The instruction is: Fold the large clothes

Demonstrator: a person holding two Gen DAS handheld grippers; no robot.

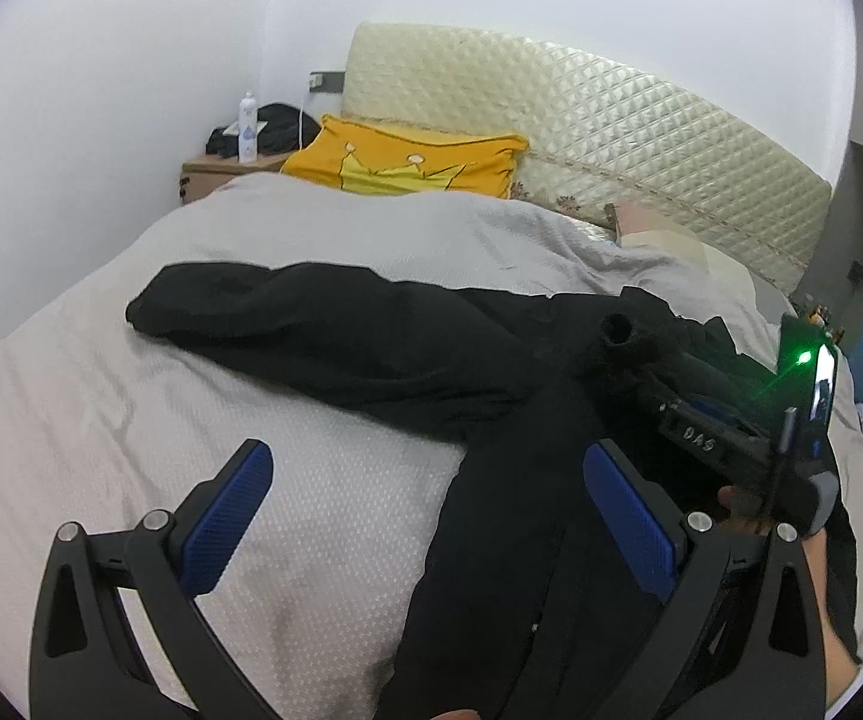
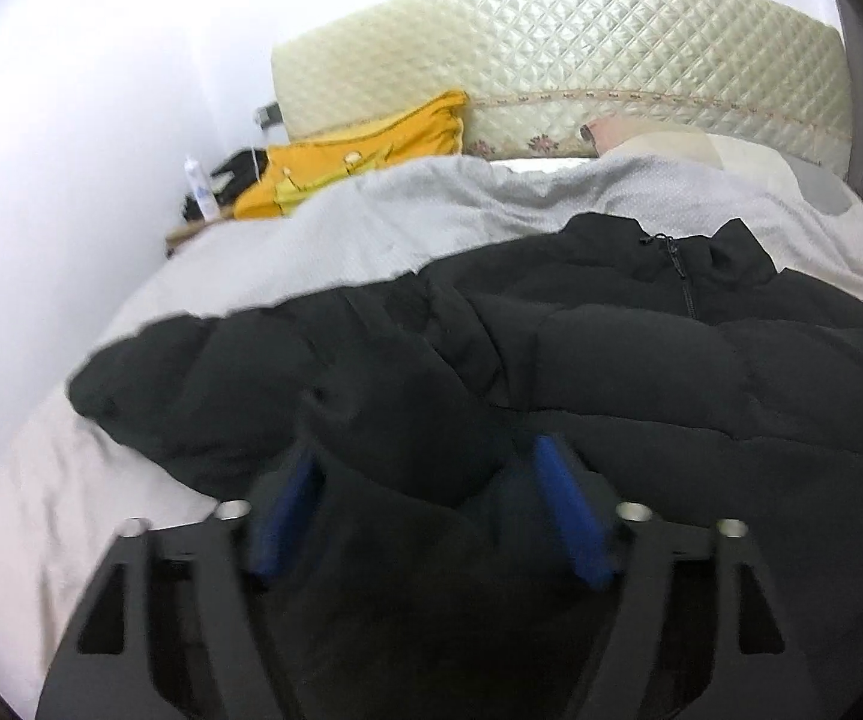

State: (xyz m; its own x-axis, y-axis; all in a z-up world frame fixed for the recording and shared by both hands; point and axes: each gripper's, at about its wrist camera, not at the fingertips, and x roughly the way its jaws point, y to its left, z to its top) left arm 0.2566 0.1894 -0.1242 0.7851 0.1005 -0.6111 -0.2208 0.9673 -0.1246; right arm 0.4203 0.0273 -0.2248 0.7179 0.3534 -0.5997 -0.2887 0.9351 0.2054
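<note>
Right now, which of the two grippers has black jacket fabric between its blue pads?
The right gripper: the black puffy jacket bulges between its open pads. The left gripper mostly frames grey bedspread.

One black puffer jacket at the centre; one yellow cushion at 12 o'clock, one white bottle at 11, one quilted headboard at 1, and two grippers, left and right, at 6
</note>
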